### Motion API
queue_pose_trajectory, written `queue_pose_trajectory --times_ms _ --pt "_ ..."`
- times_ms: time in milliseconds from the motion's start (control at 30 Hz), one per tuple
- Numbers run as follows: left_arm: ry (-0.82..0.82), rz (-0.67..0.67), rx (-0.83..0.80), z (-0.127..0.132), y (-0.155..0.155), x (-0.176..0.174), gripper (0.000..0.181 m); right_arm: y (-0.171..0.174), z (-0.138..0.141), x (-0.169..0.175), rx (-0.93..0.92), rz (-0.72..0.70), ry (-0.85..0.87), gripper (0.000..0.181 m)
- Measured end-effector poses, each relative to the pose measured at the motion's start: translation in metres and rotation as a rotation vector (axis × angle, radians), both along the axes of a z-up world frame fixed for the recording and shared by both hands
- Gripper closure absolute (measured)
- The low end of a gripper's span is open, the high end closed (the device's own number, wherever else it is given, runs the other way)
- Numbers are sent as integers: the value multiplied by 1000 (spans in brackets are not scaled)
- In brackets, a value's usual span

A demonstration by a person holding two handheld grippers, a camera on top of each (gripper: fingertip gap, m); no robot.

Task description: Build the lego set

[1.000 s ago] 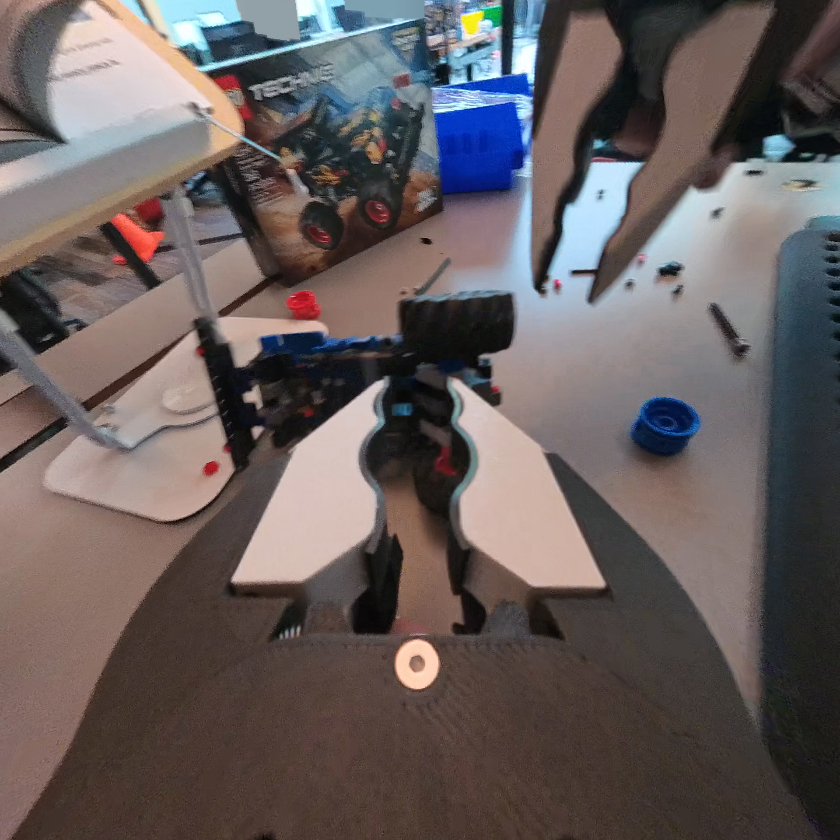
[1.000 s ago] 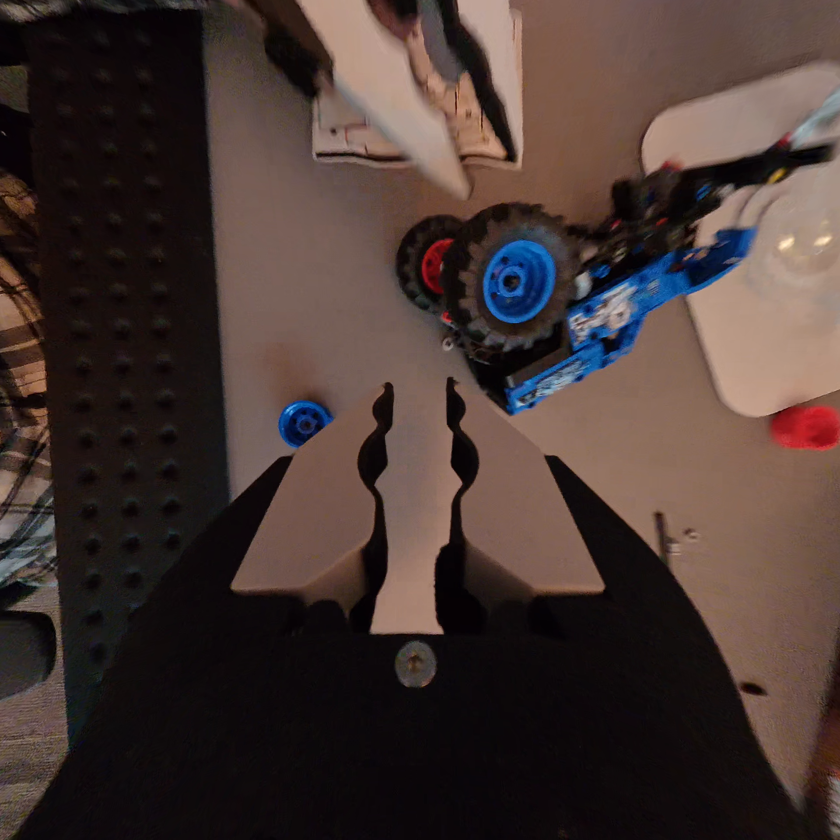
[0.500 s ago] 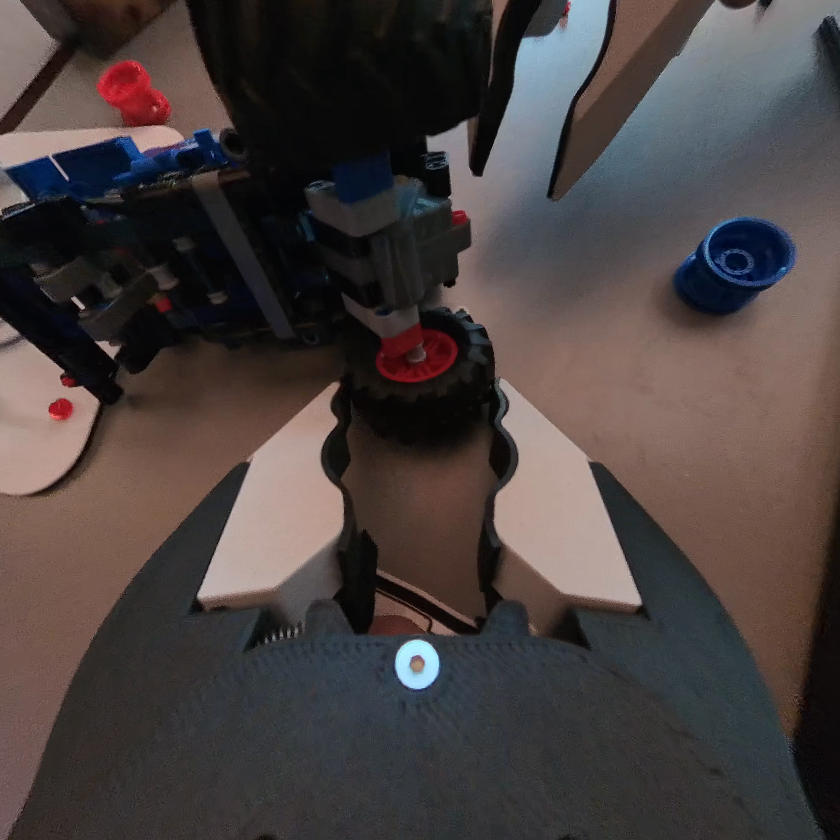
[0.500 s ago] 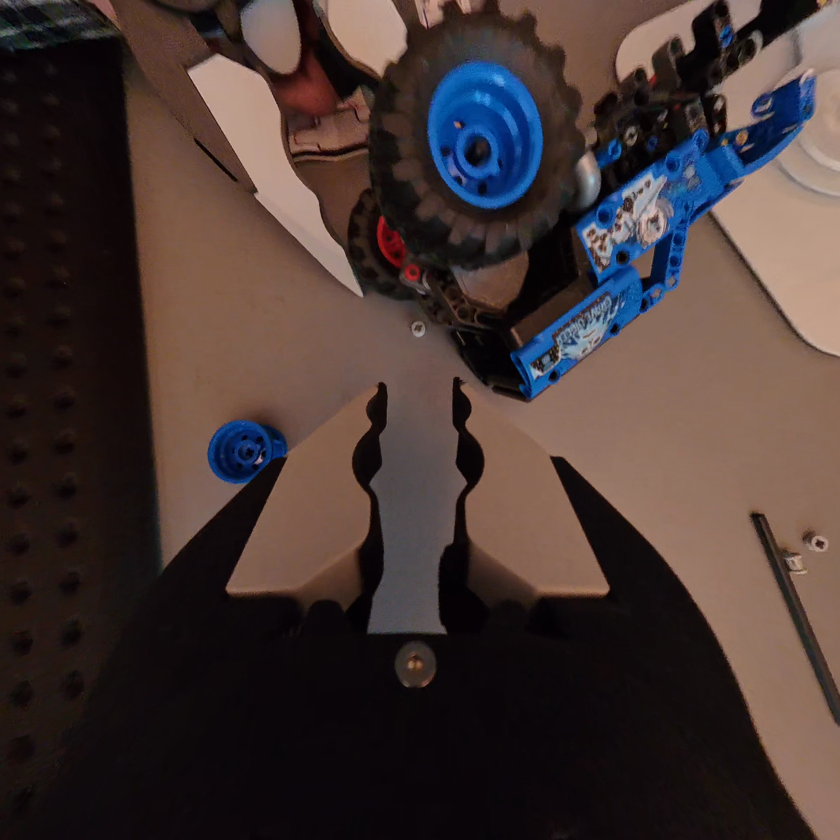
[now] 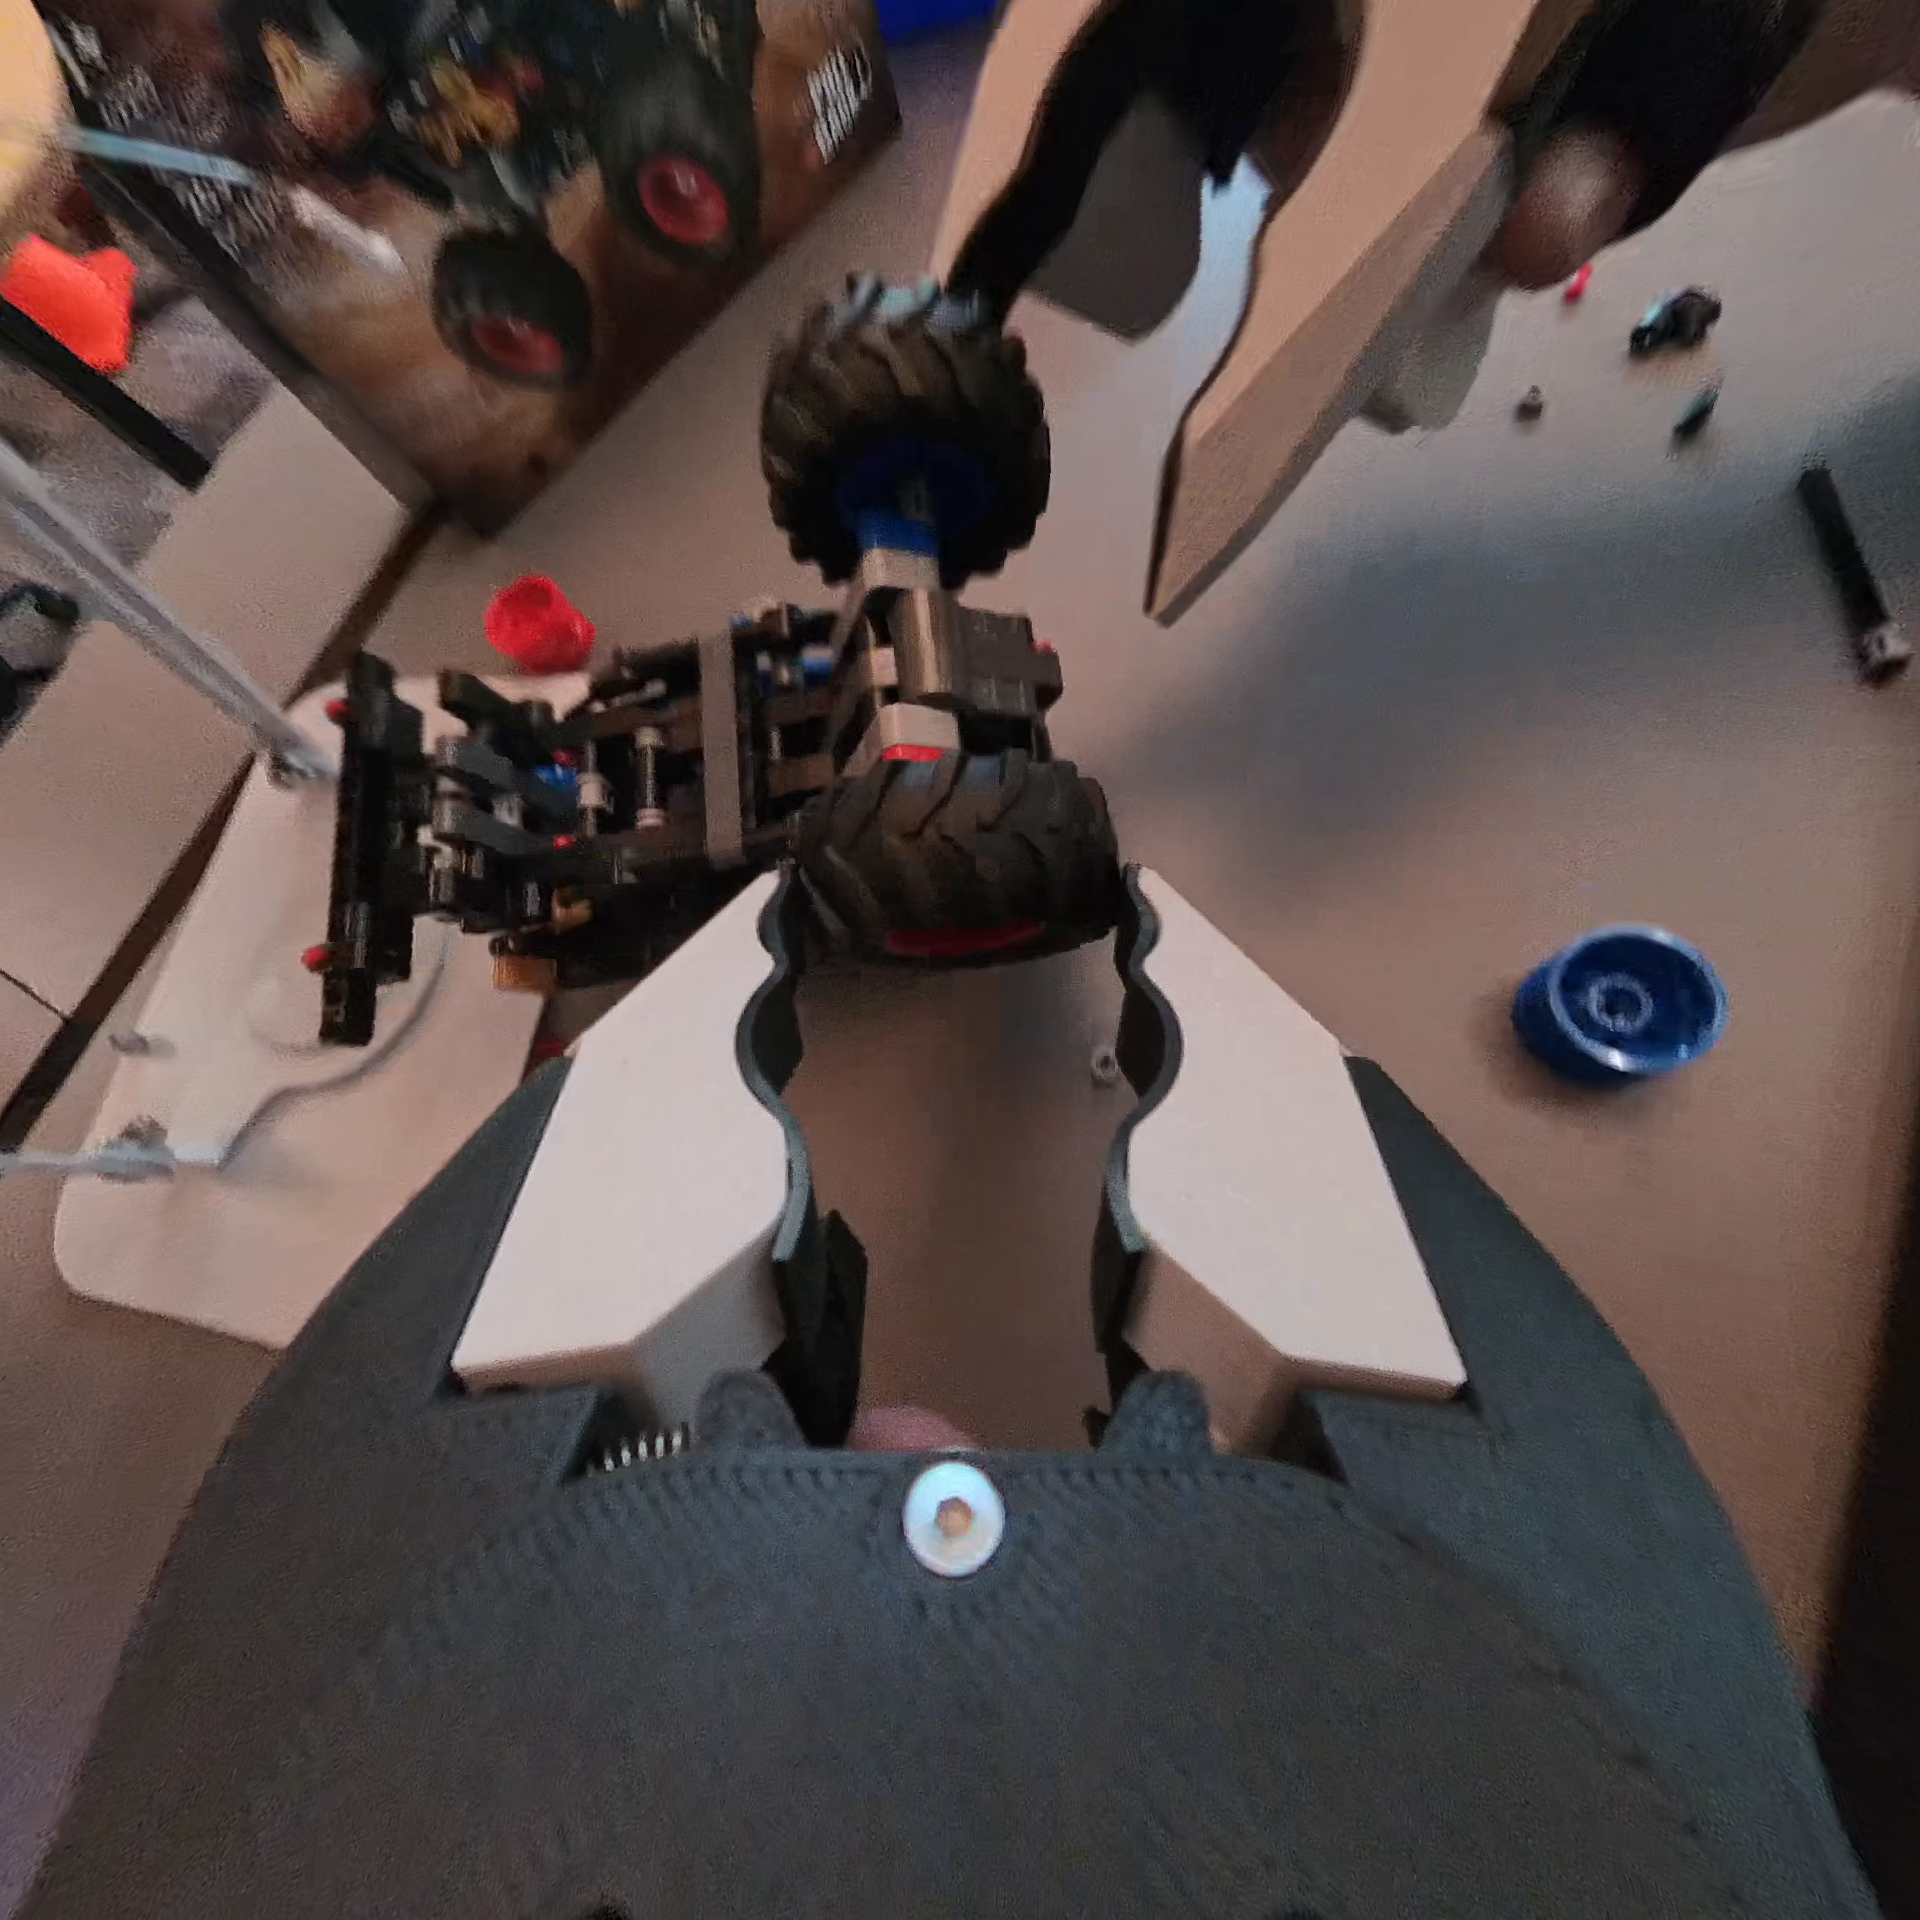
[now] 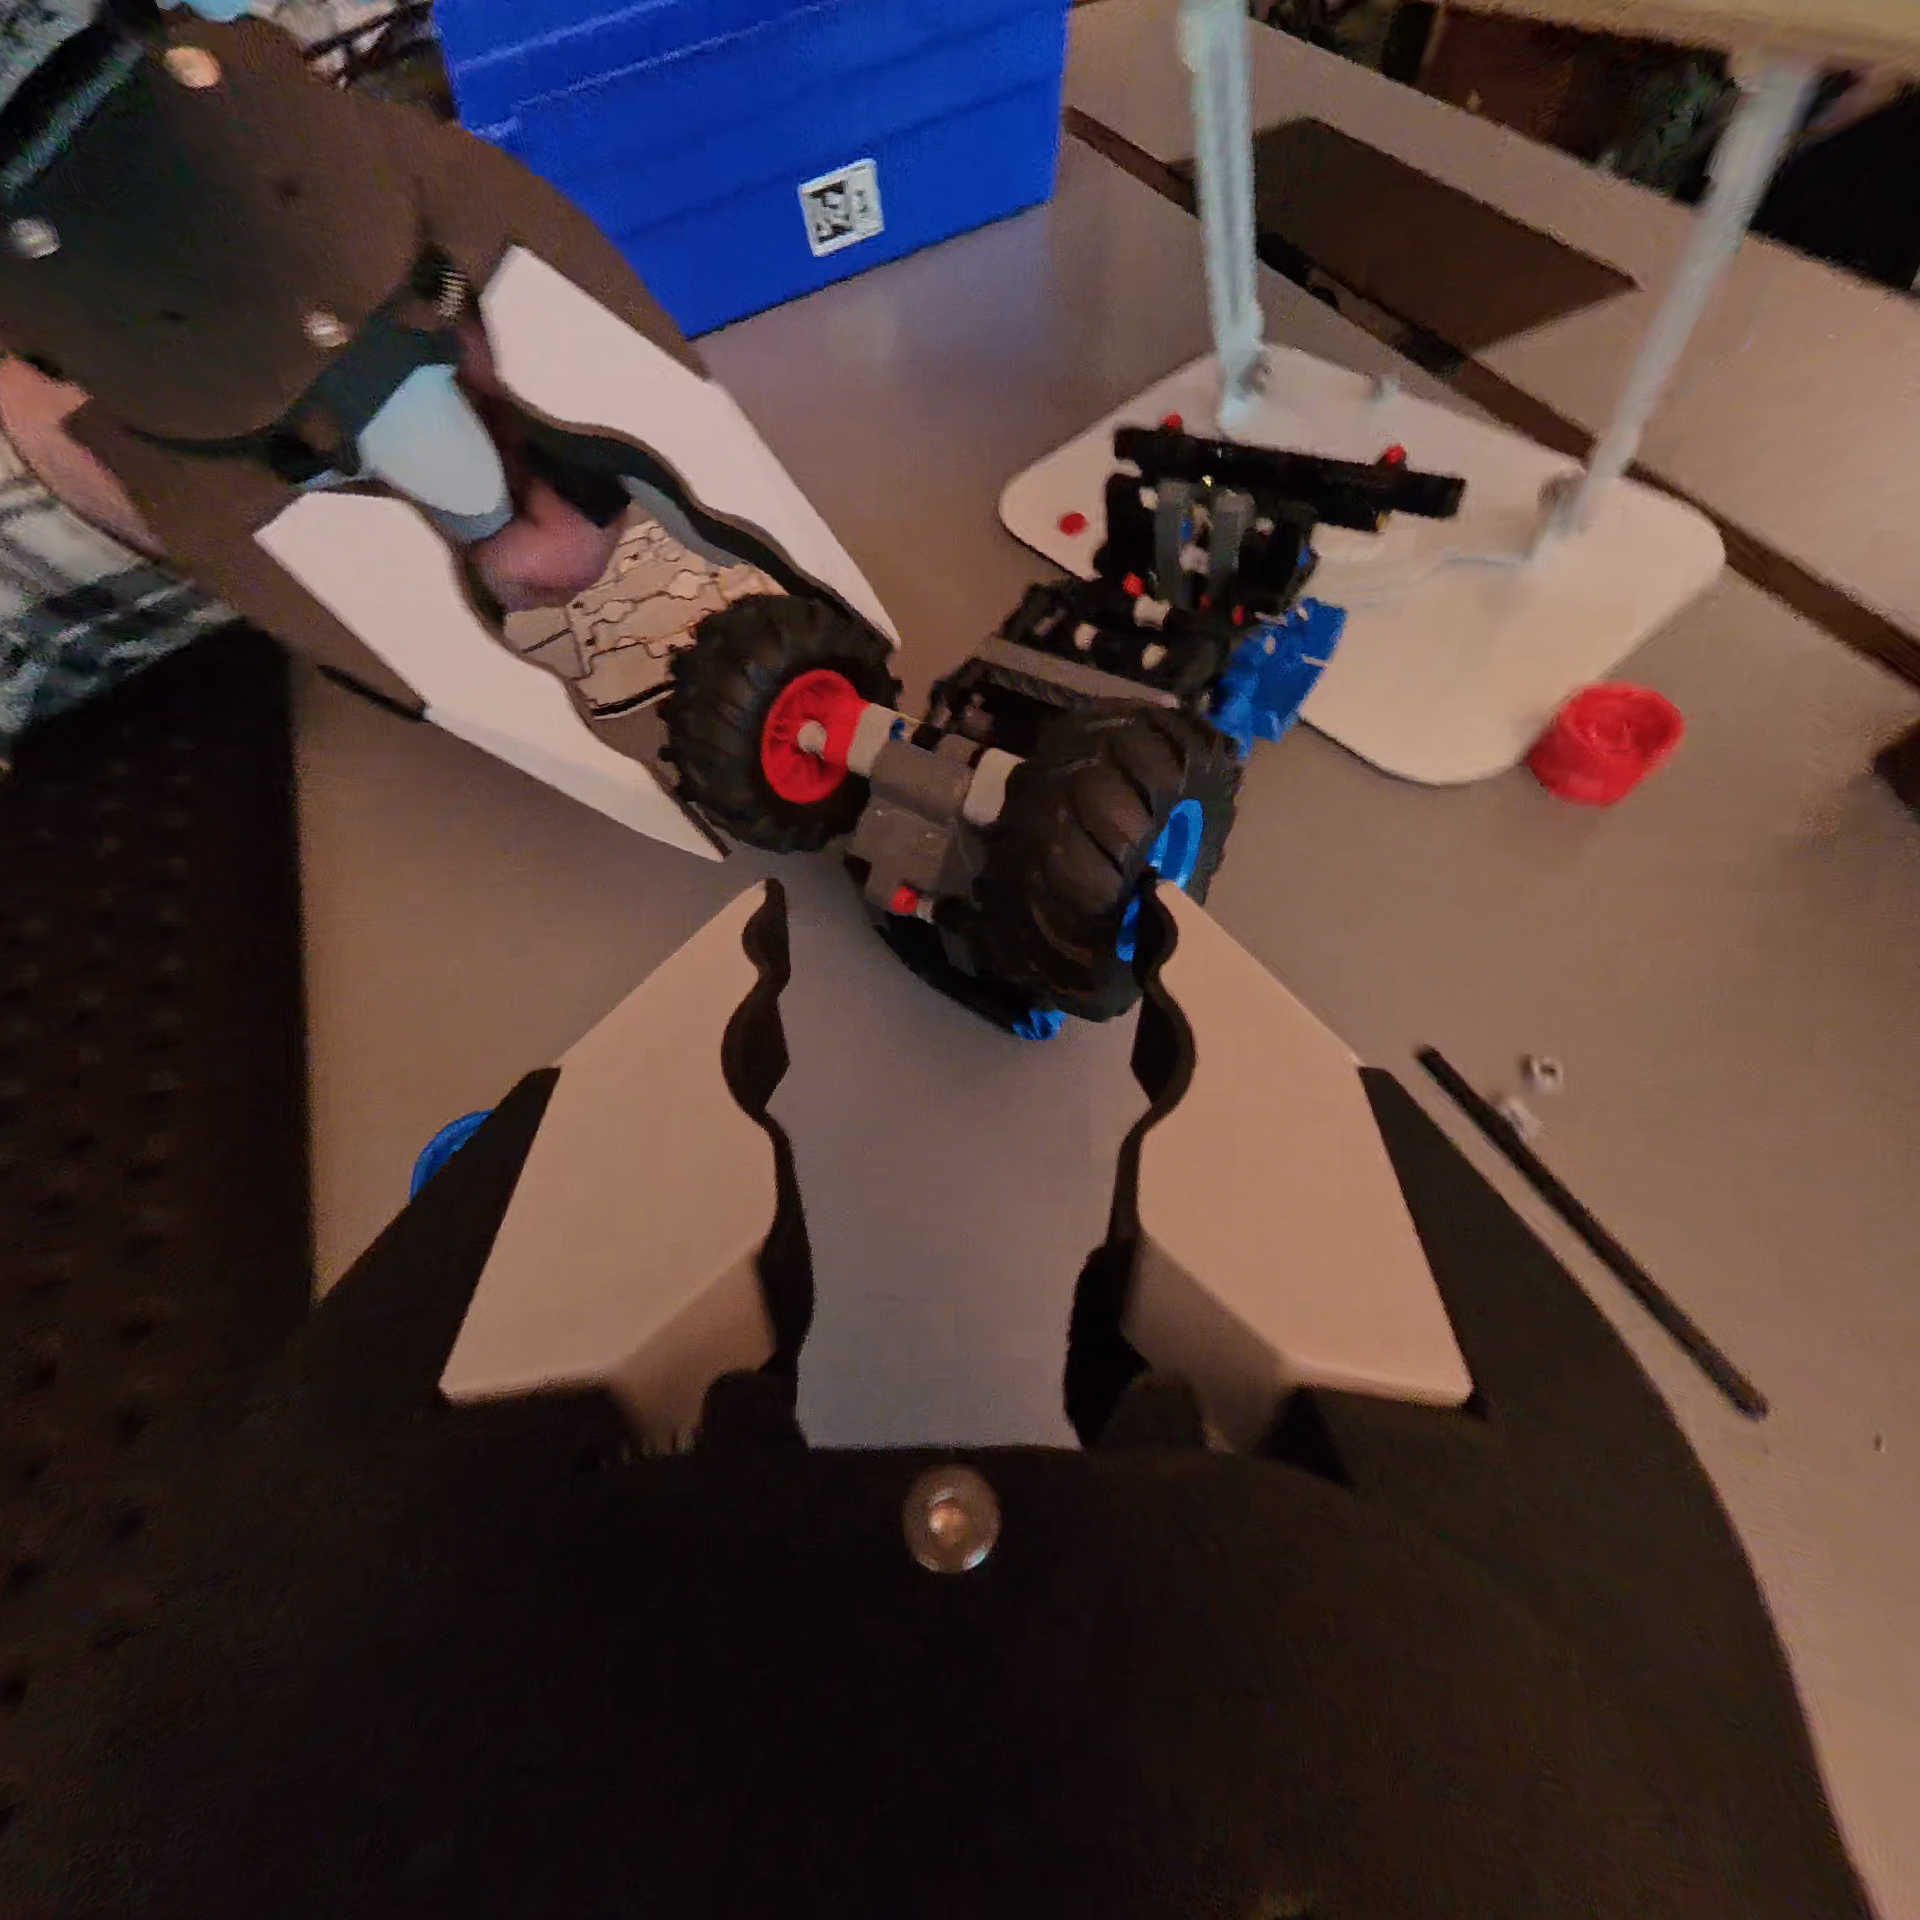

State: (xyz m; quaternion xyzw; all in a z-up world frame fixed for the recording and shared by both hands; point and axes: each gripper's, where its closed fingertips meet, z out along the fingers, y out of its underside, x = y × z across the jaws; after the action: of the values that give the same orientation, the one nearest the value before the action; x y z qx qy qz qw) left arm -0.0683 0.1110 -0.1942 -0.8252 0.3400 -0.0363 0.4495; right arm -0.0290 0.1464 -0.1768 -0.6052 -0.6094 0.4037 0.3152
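Observation:
The partly built truck (image 5: 644, 769) has a black and blue frame and two big black tyres on one axle. My left gripper (image 5: 956, 894) is shut on the red-hub wheel (image 5: 961, 857), one fingertip on each side of the tyre. In the right wrist view the left gripper (image 6: 800, 743) clamps that wheel (image 6: 779, 717) from the left. My right gripper (image 6: 961, 899) is open wide, its right fingertip beside the blue-hub wheel (image 6: 1091, 862). In the left wrist view that wheel (image 5: 904, 447) sits beside the right gripper's fingers (image 5: 1299, 395).
A loose blue hub (image 5: 1616, 1003) lies right of the truck. A red hub (image 6: 1605, 743) sits by the white stand base (image 6: 1455, 644). A black axle (image 6: 1590, 1231) lies at the right. A blue bin (image 6: 748, 135) and the set's box (image 5: 468, 208) stand behind. A dark studded mat (image 6: 135, 935) is on the left.
My left gripper opened wider and closed on the red-hub wheel. The truck tipped so the axle stands on end. My right gripper opened wide and came level beside the blue-hub wheel.

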Motion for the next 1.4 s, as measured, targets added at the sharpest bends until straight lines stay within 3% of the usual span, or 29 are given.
queue_pose_trajectory --times_ms 167,467,833,1267,1400 --pt "-1 -1 94 5 21 17 119 24 -6 13 -204 -35 69 128" --pt "-4 -1 205 8 31 24 117 33 -9 12 -258 -61 90 133" --pt "-63 -2 220 16 38 30 117 40 -15 13 -365 -86 115 142" --pt "-59 -13 197 14 34 26 117 38 -15 13 -323 -85 105 148" --pt "-63 -33 160 11 27 14 116 35 -7 16 -189 -107 78 145"
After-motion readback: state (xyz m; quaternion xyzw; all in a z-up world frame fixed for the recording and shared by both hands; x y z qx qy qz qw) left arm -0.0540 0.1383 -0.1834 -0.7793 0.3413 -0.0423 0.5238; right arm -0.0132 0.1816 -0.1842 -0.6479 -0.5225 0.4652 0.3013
